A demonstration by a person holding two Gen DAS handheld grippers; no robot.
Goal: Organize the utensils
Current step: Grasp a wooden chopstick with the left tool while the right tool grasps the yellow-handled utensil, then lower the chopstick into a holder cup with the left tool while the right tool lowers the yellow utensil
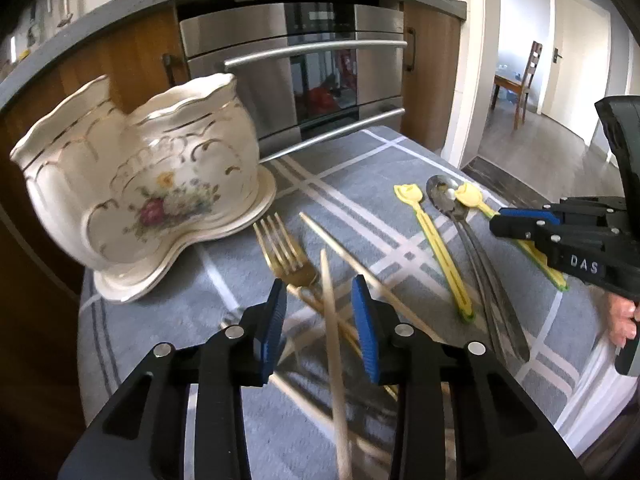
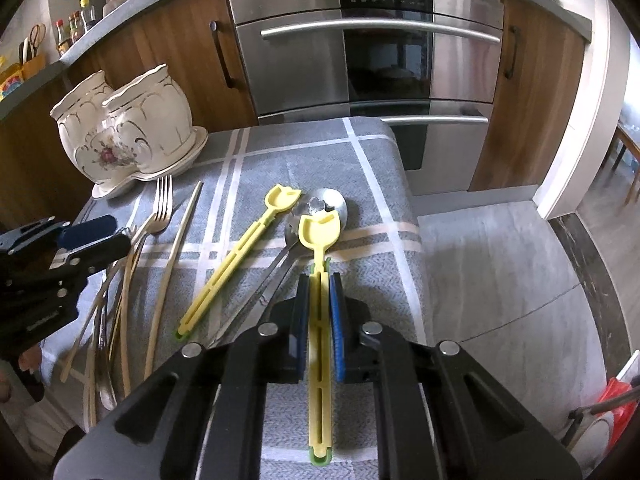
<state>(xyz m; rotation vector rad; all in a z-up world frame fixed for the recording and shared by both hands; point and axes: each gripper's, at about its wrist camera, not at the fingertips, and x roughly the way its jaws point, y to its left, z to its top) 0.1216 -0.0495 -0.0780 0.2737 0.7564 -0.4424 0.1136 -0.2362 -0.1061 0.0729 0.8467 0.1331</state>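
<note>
- Right claw (image 2: 318,320): pressed together on the handle of a yellow tulip-headed spoon (image 2: 320,236). The spoon's long axis runs straight along the fingers, head pointing away towards the oven (image 2: 360,60).
- Left claw (image 1: 320,320): part spread; a pale chopstick (image 1: 334,340) stands between the pads, no pinch evident.
- Ceramic holder (image 2: 128,120): on the table (image 2: 376,168), far left corner, nearer the left claw.
- Judgement: the held spoon must travel left and away to reach the holder.
- Second yellow spoon (image 2: 236,248), gold fork (image 1: 286,256) lie loose.
</note>
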